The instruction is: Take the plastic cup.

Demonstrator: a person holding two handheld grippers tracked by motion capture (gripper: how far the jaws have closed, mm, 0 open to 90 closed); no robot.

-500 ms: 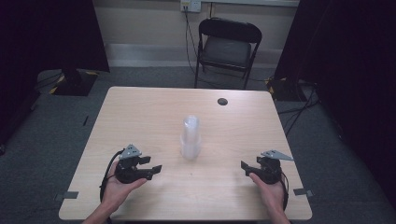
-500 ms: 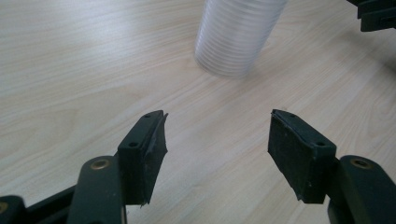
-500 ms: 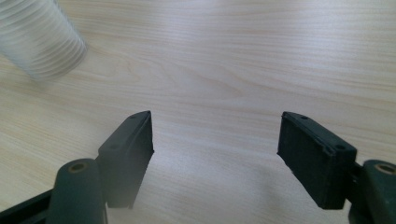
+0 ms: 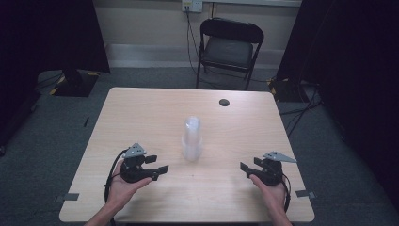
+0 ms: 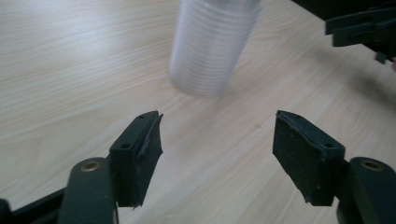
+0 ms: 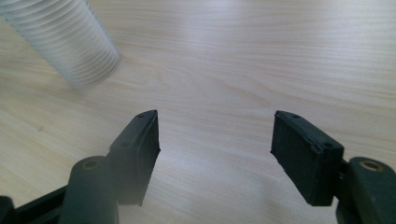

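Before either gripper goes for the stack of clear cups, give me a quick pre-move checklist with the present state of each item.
1. Stack of clear cups upright, mid-table: ok.
2. Left gripper open, nothing between its fingers: ok.
3. Right gripper open, nothing held: ok.
4. Bare table between each gripper and the stack: ok.
5. Left gripper aimed at the stack: ok; right gripper has the stack off to its upper left: not ok.
6. How many cups are nested: cannot tell.
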